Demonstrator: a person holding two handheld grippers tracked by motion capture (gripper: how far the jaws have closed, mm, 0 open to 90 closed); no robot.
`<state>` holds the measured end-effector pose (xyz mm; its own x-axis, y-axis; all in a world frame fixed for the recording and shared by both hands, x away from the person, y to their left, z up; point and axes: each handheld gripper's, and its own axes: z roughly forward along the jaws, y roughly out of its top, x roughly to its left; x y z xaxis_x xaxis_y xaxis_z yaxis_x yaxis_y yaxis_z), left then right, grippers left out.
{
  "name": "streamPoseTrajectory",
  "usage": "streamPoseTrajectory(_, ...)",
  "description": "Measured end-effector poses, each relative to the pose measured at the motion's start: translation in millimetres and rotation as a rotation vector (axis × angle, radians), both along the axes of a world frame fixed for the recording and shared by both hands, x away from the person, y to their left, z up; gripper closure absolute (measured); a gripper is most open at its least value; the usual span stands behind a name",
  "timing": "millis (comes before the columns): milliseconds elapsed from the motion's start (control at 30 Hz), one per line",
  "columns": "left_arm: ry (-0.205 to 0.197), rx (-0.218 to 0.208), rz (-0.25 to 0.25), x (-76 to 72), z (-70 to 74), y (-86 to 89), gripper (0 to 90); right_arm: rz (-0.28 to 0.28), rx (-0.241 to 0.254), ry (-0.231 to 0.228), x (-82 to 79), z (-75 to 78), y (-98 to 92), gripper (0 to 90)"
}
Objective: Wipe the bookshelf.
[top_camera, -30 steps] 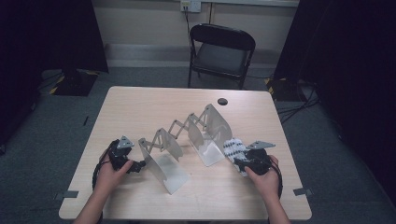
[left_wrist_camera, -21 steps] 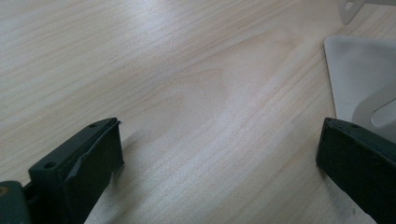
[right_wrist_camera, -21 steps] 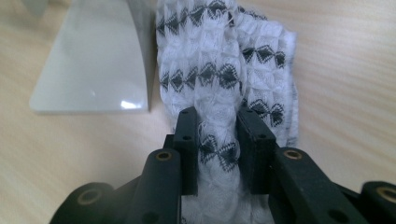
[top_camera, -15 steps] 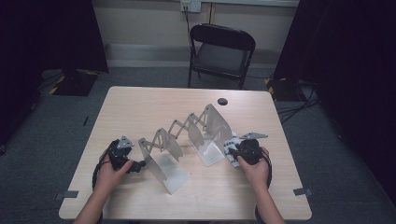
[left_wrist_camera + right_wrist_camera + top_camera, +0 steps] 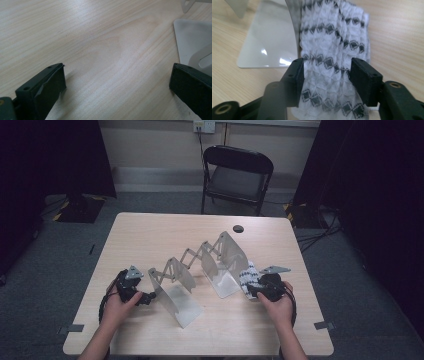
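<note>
Lying on the pale wooden counter, white knitted cloth with black diamond bands, touching the clear folding accordion rack. Right tongs straddling it, having just been opening wider. Left tongs gaping wide over bare wood.

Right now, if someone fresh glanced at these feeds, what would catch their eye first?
Probably the grey folding rack, stretched in a zigzag across the middle of the table. Next, the white cloth with black diamond rows at the rack's right end, lying between the jaws of the right gripper, which have just been opening. The left gripper rests open over bare wood at the rack's left end.
</note>
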<state>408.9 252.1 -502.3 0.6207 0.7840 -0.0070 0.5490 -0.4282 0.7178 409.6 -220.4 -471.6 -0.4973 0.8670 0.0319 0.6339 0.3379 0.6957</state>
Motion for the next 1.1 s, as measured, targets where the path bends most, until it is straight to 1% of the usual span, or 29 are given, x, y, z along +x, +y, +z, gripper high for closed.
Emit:
streamPoseTrajectory(67, 0.000, 0.000, 0.000, 0.0, 0.0, 0.0, 0.1, -0.002, -0.003, 0.010, 2.0, -4.4, 0.1, 48.0)
streamPoseTrajectory(100, 0.000, 0.000, 0.001, 0.0, 0.0, 0.0, 0.1, -0.001, 0.006, 0.016, 3.2, -5.7, -0.2, 52.5)
streamPoseTrajectory(167, 0.000, 0.000, 0.001, 0.0, 0.0, 0.0, 0.0, 0.007, 0.020, 0.027, 5.0, -7.2, -0.1, 56.5)
streamPoseTrajectory(233, 0.000, 0.000, 0.001, 0.0, 0.0, 0.0, 0.0, 0.011, 0.021, 0.021, 6.9, -7.9, -0.3, 62.5)
streamPoseTrajectory(300, 0.001, 0.001, 0.001, -0.1, 0.1, 0.1, 0.0, 0.022, 0.027, 0.016, 9.5, -8.8, 0.6, 65.9)
streamPoseTrajectory(400, 0.000, 0.000, 0.001, 0.0, 0.0, 0.0, 0.1, 0.039, 0.020, 0.011, 14.7, -8.8, 4.0, 68.4)
streamPoseTrajectory(567, 0.000, 0.001, 0.000, 0.1, 0.0, 0.1, 0.1, 0.046, 0.021, 0.003, 24.1, -9.2, 9.3, 68.0)
streamPoseTrajectory(667, 0.000, 0.000, 0.000, 0.0, 0.0, 0.1, 0.1, 0.037, 0.029, -0.002, 27.8, -9.8, 11.8, 65.2)
streamPoseTrajectory(767, 0.000, 0.001, -0.001, 0.1, 0.0, 0.1, 0.1, 0.031, 0.039, -0.008, 27.3, -10.0, 12.8, 60.2)
streamPoseTrajectory(833, 0.000, 0.000, 0.000, 0.0, 0.0, 0.0, 0.1, 0.029, 0.043, -0.012, 25.6, -8.3, 11.6, 58.7)
streamPoseTrajectory(933, 0.000, 0.001, 0.000, 0.0, 0.0, 0.1, 0.0, 0.024, 0.034, -0.027, 21.5, -3.5, 8.8, 56.0)
streamPoseTrajectory(1000, 0.001, 0.001, 0.000, 0.0, 0.1, 0.1, 0.0, 0.011, 0.035, -0.024, 19.4, -0.7, 6.2, 53.6)
streamPoseTrajectory(1067, 0.000, 0.001, 0.001, -0.1, 0.1, 0.0, 0.1, 0.003, 0.046, -0.034, 18.5, 1.4, 3.6, 52.9)
streamPoseTrajectory(1100, 0.000, 0.000, 0.001, -0.1, 0.0, 0.0, 0.1, -0.001, 0.041, -0.036, 18.5, 2.2, 3.1, 52.0)
